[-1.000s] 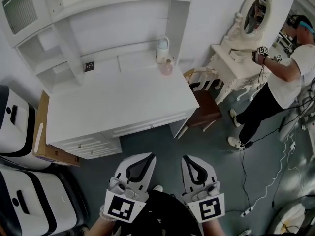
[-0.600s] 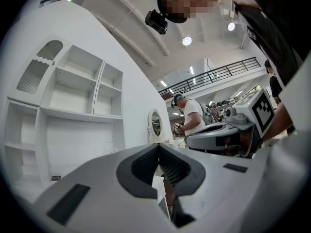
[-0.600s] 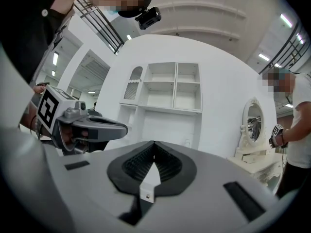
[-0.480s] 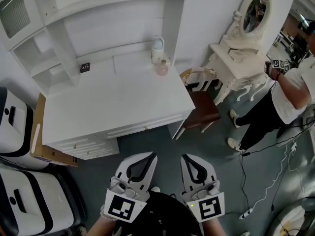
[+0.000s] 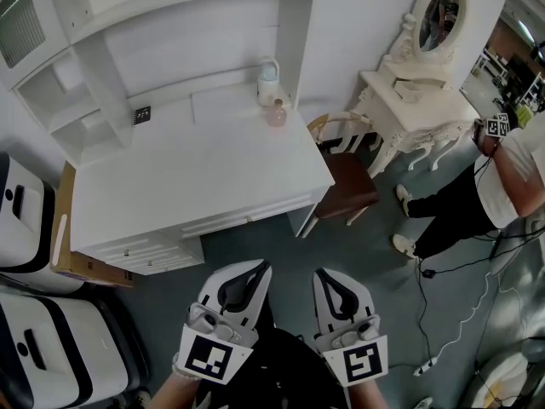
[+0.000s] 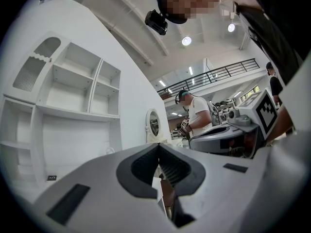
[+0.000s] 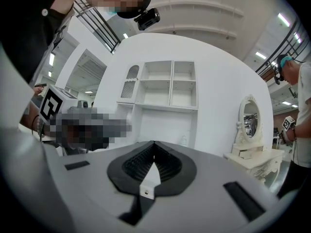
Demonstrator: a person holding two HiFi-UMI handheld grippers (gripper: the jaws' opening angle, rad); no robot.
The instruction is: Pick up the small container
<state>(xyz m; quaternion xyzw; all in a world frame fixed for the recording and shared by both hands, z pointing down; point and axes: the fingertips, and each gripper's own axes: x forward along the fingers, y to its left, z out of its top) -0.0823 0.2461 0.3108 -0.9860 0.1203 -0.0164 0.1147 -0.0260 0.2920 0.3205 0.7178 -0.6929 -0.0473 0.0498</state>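
Observation:
A small pink container (image 5: 275,116) stands at the far right corner of the white desk (image 5: 196,177), just in front of a taller white jug (image 5: 268,80). Both grippers hang low at the near edge of the head view, well short of the desk and over the grey floor. My left gripper (image 5: 263,265) is shut with nothing between its jaws; its own view shows the closed jaws (image 6: 158,145) pointing at the shelf unit. My right gripper (image 5: 321,273) is shut and empty too, its closed jaws (image 7: 154,143) aimed at the desk, where the white jug (image 7: 183,140) shows faintly.
A shelf unit (image 5: 111,75) rises over the desk's back and left. A brown-seated chair (image 5: 347,186) stands right of the desk, beside a white vanity with an oval mirror (image 5: 443,15). A person (image 5: 494,177) stands far right. Cables (image 5: 477,305) lie on the floor; a cardboard box (image 5: 72,258) and white machines (image 5: 25,220) stand left.
The desk has drifted slightly left in the head view. The person at the right has moved further toward the right edge. Both grippers stay shut and in the same place.

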